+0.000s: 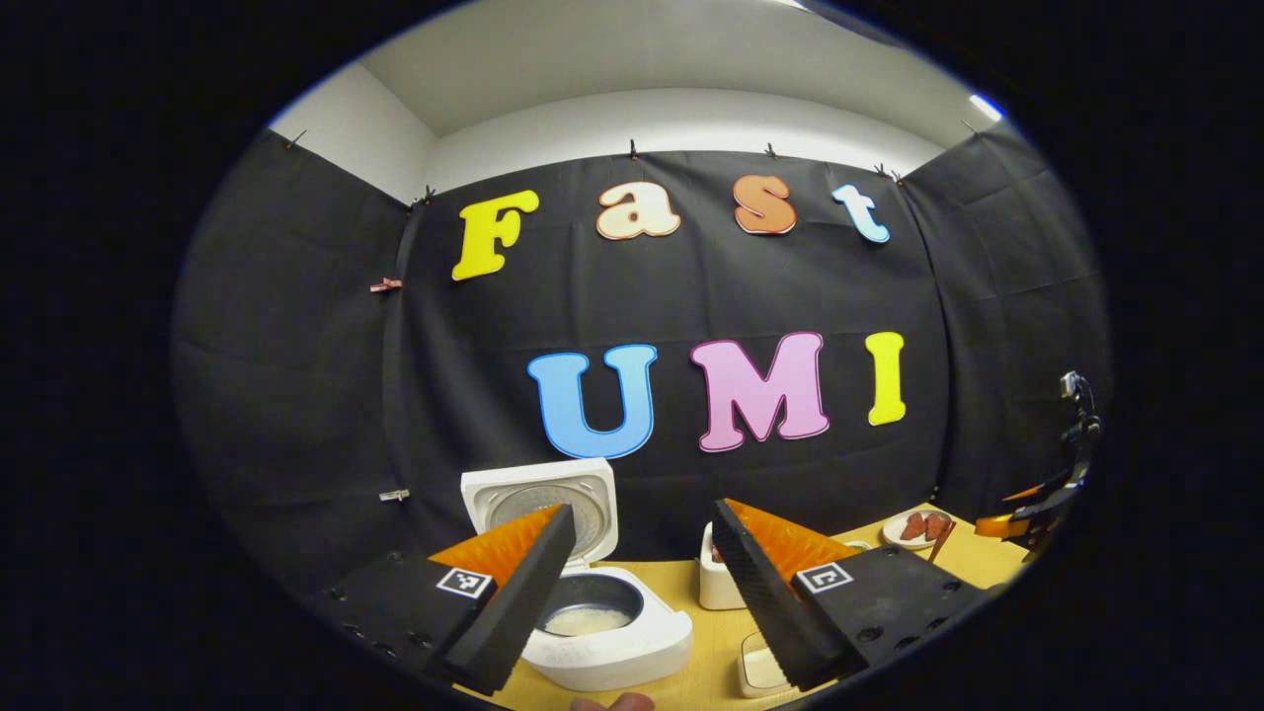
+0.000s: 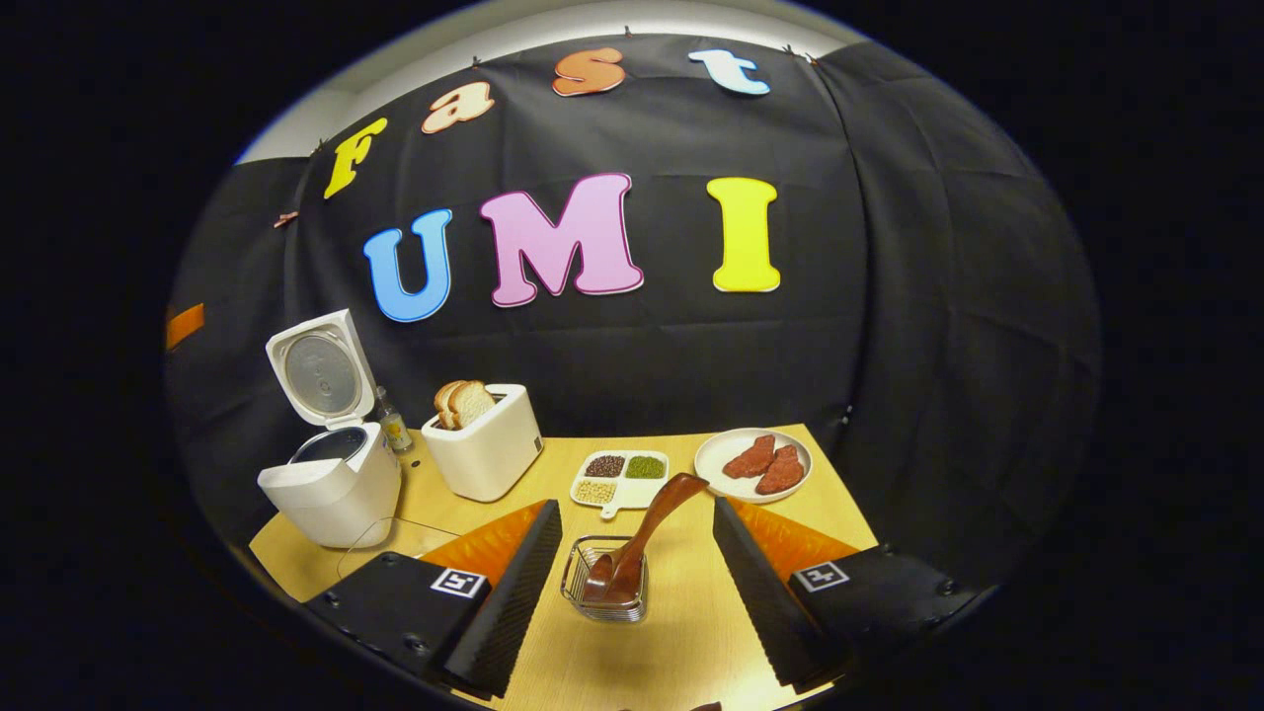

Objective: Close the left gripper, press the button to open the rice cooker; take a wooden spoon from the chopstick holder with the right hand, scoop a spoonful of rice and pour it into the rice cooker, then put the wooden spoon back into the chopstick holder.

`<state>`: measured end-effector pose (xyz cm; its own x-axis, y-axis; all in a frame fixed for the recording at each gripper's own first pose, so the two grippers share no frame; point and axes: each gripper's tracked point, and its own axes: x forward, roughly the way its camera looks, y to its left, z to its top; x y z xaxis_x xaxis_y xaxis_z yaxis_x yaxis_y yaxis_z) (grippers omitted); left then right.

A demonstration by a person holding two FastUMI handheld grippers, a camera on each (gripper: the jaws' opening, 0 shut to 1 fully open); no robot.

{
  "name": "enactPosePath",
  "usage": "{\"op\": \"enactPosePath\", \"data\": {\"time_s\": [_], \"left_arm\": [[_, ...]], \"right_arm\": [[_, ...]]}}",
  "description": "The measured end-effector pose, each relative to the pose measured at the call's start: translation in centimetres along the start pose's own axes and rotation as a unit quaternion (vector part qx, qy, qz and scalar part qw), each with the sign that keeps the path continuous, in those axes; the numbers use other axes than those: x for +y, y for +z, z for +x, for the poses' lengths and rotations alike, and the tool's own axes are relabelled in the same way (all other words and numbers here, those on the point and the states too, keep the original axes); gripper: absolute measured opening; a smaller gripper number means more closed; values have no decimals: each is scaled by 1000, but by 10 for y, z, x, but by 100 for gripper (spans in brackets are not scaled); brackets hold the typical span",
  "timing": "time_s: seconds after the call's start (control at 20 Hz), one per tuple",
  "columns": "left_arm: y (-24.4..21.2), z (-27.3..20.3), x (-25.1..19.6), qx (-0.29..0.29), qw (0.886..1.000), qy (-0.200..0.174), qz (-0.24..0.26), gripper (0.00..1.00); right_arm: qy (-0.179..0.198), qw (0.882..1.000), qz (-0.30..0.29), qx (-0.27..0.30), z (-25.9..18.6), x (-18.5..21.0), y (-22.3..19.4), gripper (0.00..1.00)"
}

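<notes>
Fingers (image 2: 632, 592) of the right gripper are being held spread before the holder (image 2: 604, 581).
Spoon (image 2: 642, 538) is judged replaced; cooker (image 2: 331, 484) is standing open, left fingers (image 1: 632, 602) spread too.

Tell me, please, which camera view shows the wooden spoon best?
The right gripper view: the wooden spoon stands in the chopstick holder straight ahead, between the open right claw fingers, seen whole. The left gripper view catches just a thin brown stick, possibly it, far right beside the plate.

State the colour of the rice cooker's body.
White: the rice cooker shows best in the right gripper view.
</notes>
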<state>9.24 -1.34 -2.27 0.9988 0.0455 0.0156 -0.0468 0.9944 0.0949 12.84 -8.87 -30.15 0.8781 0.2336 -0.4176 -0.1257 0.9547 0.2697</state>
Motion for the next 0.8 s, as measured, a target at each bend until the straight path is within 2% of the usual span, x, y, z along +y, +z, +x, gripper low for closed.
{"op": "enactPosePath", "data": {"time_s": [0.15,0.4,0.6,0.65,0.7,0.75,0.8], "left_arm": [[-7,-1,-3,16,1000,14,1,96],[-15,-1,-6,34,999,39,6,96],[-25,-4,-6,51,997,62,3,96],[-27,-5,-5,54,996,67,4,96],[-28,-6,-4,57,996,71,5,96],[-29,-8,-4,60,995,74,6,96],[-29,-9,-2,61,995,76,5,96]], "right_arm": [[22,999,10,32,29,-3,-27,88],[34,996,46,63,71,-12,-52,72],[50,993,68,88,97,-8,-74,71],[49,992,71,92,104,-7,-79,64],[44,992,72,96,110,-11,-81,63],[49,991,80,97,118,-8,-87,51],[51,990,90,94,115,-4,-85,43]]}}
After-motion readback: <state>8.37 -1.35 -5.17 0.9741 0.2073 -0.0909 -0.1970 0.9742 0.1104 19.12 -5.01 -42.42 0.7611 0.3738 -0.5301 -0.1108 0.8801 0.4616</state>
